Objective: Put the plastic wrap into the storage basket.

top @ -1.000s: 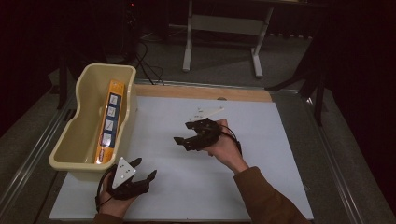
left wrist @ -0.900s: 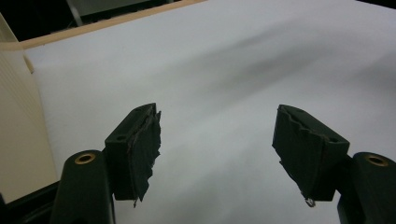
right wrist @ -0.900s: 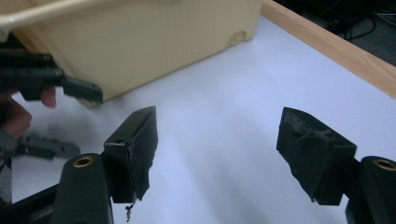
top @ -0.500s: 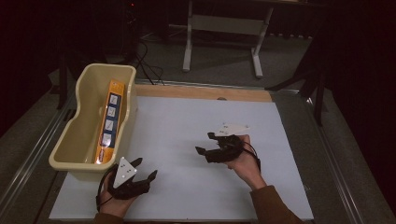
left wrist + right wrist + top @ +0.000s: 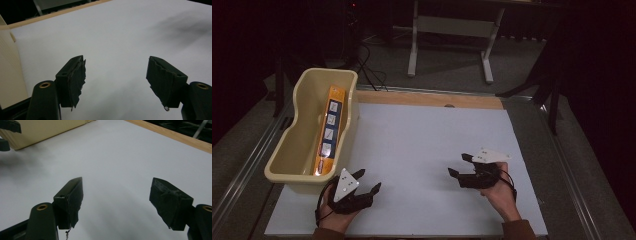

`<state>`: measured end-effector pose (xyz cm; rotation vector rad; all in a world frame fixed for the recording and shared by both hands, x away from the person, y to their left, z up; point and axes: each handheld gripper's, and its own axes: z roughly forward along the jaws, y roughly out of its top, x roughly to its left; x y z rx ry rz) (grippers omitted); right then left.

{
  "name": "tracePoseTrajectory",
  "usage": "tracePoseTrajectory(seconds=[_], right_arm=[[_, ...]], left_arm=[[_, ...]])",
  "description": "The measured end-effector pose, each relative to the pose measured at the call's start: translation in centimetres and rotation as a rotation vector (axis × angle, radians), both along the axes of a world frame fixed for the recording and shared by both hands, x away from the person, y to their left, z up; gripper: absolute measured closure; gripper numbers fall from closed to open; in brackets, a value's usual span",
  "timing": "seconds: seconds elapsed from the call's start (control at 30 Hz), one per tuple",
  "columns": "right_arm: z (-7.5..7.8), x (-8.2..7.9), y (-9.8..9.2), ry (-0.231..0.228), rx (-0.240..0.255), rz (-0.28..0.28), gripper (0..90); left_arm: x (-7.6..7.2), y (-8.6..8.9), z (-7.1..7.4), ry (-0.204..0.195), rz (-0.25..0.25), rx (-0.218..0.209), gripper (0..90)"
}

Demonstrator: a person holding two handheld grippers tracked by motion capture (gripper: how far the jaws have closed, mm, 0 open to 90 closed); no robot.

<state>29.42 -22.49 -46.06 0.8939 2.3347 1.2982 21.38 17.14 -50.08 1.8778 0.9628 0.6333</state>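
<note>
My left gripper [image 5: 368, 181] rests near the table's front left, just in front of the cream tub [image 5: 287, 150]; it is open, and in the left gripper view [image 5: 116, 75] only bare white table lies between its jaws. My right gripper [image 5: 458, 165] sits at the front right, pointing left, open and holding nothing [image 5: 116, 195]. Inside the tub lies a long orange box [image 5: 330, 129] with white labels, leaning along the right wall. In the right gripper view the tub [image 5: 45, 130] stands far off at the upper left.
The white table top [image 5: 422, 145] has a wooden strip [image 5: 432, 99] along its far edge. Metal rails run down both sides. A grey stand [image 5: 452, 30] and cables sit on the dark floor beyond.
My right gripper has drawn back from the table's middle toward the front right. The left gripper has stayed put.
</note>
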Motion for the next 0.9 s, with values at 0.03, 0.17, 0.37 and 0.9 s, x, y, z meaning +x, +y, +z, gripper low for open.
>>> tracePoseTrajectory(seconds=[0.03,0.17,0.37,0.9], right_arm=[[-0.3,-0.5,-0.7,-0.006,0.004,-0.014,26.5],[-1.1,-1.6,-2.1,-0.006,0.039,-0.045,26.5],[-1.7,-3.0,-3.6,-0.013,0.09,-0.081,26.4],[-2.3,-5.6,-6.5,-0.044,0.163,-0.115,24.4]], left_arm=[[0.0,0.0,0.0,0.001,-0.001,0.0,30.9],[-0.2,0.2,0.1,0.0,0.002,-0.001,30.6],[-0.3,0.6,0.3,-0.002,-0.001,-0.01,30.6],[-0.8,0.6,0.6,0.002,-0.057,0.027,29.4]])
